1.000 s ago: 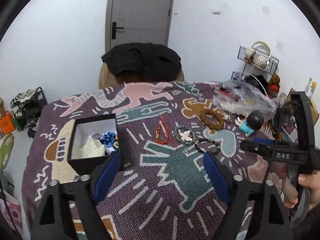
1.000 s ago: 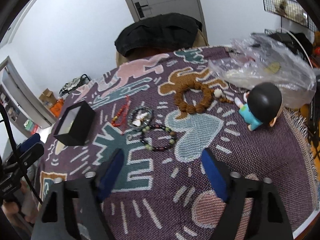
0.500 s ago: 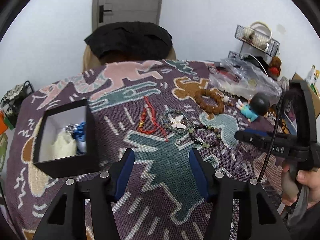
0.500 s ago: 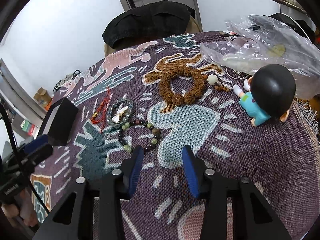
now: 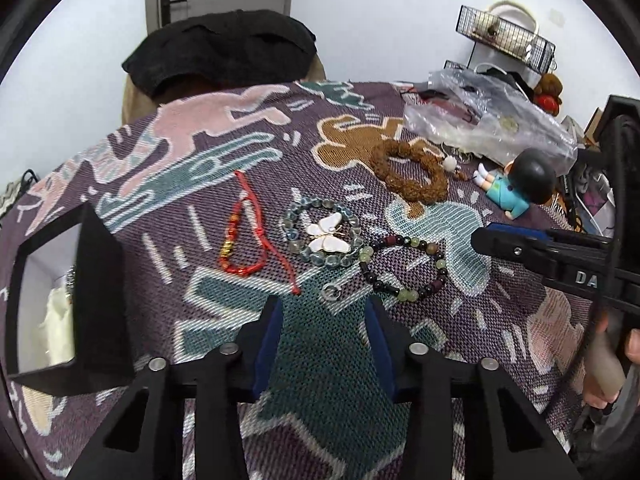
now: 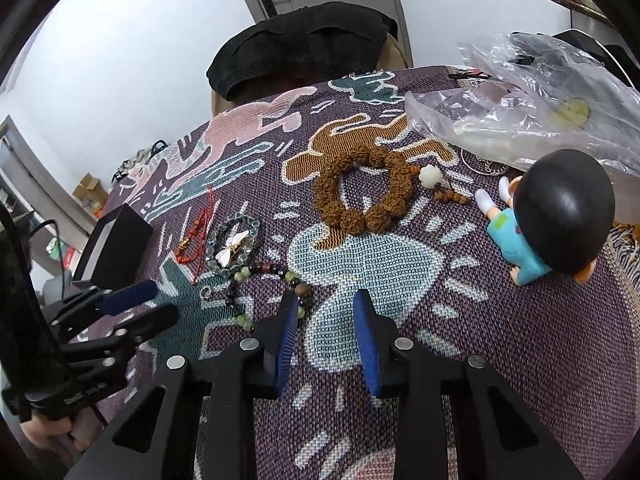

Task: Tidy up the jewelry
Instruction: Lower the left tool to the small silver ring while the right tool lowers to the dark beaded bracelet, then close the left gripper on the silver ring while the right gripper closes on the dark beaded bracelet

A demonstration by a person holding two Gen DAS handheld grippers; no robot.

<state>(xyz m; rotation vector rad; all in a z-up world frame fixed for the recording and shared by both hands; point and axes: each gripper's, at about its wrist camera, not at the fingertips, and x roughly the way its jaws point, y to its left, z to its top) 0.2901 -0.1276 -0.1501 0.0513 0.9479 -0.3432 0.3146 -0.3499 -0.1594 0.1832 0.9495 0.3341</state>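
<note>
On the bench (image 5: 500, 300), spread with a patterned cloth, our jewelry lies in a loose cluster: a red cord (image 5: 244, 236), a butterfly bracelet (image 5: 322, 236), a dark bead bracelet (image 5: 404, 268) touching it, and farther back a brown seed bracelet (image 5: 408, 174). A small silver ring (image 5: 331, 291) sits just below the butterfly piece. The black box (image 5: 96, 292) stands open at our left, with some pale items already inside.

Our left tongs (image 5: 324, 344) hang just short of the ring, blades partly apart and gripping nothing. Our right tongs (image 6: 326, 332) hover low beside the dark bead bracelet, also partly apart and empty, the left blade nearly at its nearest beads.

We judge that we are at the approach for the next pickup, with four bracelets and the ring yet to go into the box. Next we would need to lower one pair so its blades straddle a strand, not the cloth, then close. The touching bracelets may drag together, so we should grip the dark beads on the side away from the butterfly piece.
</note>
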